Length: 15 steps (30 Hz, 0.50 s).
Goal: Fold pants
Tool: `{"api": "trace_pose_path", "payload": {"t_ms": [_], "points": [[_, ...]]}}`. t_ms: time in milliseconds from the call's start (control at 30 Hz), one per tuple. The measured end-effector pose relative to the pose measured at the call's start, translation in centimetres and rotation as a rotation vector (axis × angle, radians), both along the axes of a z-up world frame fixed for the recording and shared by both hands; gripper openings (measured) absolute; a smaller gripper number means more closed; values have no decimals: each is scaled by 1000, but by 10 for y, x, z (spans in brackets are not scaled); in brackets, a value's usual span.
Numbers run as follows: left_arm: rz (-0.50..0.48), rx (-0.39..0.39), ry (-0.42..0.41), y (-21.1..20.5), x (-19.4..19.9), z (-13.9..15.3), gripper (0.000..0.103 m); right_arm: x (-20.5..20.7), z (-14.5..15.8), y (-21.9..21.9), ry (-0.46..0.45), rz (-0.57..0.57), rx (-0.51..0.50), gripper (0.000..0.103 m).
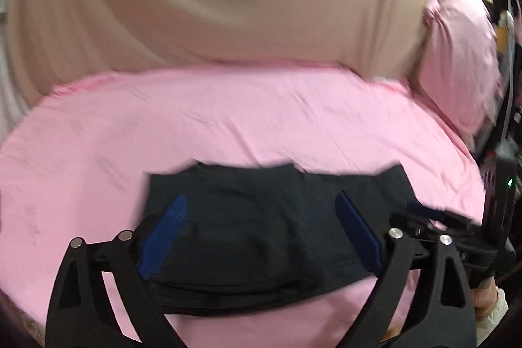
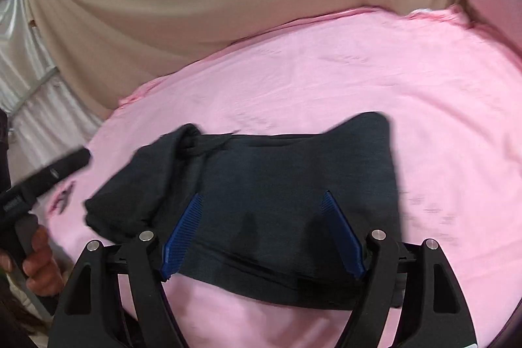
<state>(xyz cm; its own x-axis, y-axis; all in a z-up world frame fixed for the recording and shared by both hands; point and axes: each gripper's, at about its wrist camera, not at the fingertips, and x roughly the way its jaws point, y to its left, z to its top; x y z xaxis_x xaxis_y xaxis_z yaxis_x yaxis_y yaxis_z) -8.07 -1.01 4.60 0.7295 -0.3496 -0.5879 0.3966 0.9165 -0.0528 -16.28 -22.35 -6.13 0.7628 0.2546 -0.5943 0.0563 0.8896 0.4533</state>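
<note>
While our left gripper (image 1: pixel 261 237) and right gripper (image 2: pixel 262 234) gape wide, empty, we've got the folded pants (image 1: pixel 261 217) lying at 12 o'clock beneath both.

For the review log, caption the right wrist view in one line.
Open right gripper hovers over dark folded pants on the pink sheet.

— Bright and even overall, soft light, no hard shadows; only faint dark patches under the blue pads (image 2: pixel 181 237) on the dark pants (image 2: pixel 277 185).
— Blown-out glare at the top right corner in the left wrist view, above the pink pillow (image 1: pixel 460 54).
— Motion blur throughout, worst along the pants' edges and the pink sheet (image 1: pixel 228 119).
— Strong fisheye bending; black vignette around the rims.
</note>
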Motion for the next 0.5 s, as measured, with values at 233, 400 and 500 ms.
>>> {"api": "trace_pose_path", "payload": {"t_ms": [233, 400, 500], "points": [[281, 69, 42, 90, 37, -7, 94, 75, -27, 58, 148, 210, 184, 77], [355, 76, 102, 126, 43, -31, 94, 86, -22, 97, 133, 231, 54, 22], [358, 63, 120, 126, 50, -36, 94, 85, 7, 103, 85, 281, 36, 17]]}}
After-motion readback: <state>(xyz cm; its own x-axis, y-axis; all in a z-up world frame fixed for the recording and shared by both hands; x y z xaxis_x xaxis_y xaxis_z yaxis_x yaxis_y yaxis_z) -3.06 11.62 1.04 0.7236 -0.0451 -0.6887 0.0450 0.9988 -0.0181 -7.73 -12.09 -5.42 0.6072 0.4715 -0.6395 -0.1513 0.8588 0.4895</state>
